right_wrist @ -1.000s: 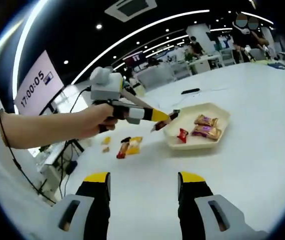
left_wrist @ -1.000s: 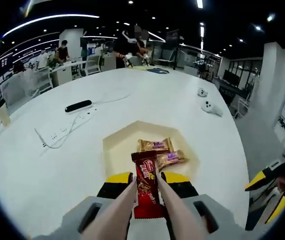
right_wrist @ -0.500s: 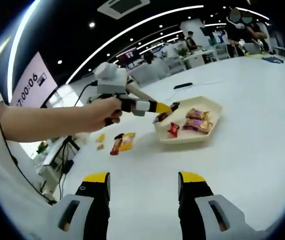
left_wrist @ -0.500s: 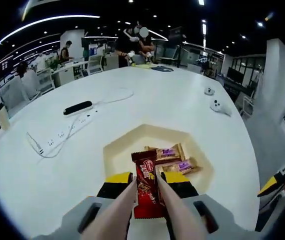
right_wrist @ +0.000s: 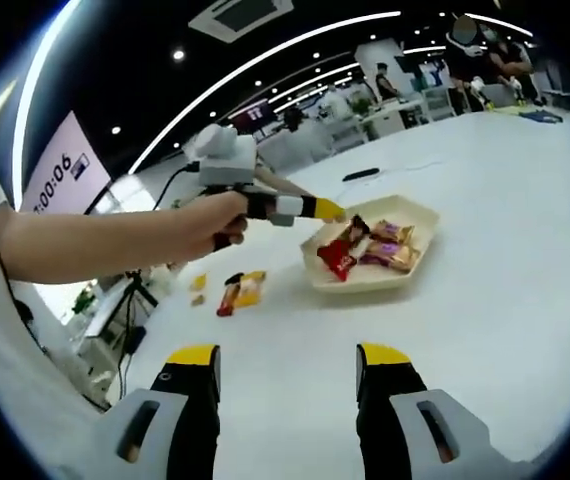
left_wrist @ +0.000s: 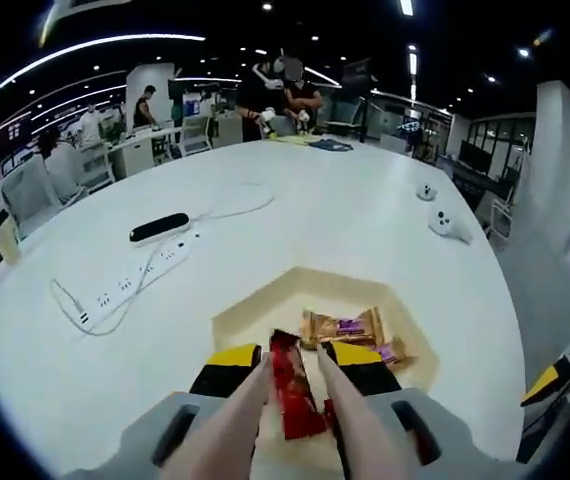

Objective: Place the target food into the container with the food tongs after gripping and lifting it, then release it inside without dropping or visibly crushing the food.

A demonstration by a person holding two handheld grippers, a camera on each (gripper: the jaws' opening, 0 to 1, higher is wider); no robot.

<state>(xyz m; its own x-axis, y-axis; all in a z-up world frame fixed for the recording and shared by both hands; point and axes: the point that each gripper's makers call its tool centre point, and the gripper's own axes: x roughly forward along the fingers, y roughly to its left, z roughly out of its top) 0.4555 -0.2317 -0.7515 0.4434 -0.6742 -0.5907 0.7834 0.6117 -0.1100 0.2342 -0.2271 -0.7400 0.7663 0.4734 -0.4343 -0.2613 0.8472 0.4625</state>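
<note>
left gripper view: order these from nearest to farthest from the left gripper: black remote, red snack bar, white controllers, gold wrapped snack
1. red snack bar, between its jaws
2. gold wrapped snack, just ahead in the tray
3. black remote, mid-table, left
4. white controllers, far right; roughly level with the remote, so this is a close call

white table point(left_wrist: 345, 215) with tray point(left_wrist: 265, 305), power strip point(left_wrist: 135, 280)

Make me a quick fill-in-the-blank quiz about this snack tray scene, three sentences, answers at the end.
1. The long snack bar between the tongs on the left claw has a ______ wrapper.
2. The tray holding the snacks sits on a ______ table.
3. The right claw has its jaws ______, with nothing between them.

Answers: red; white; open
</note>
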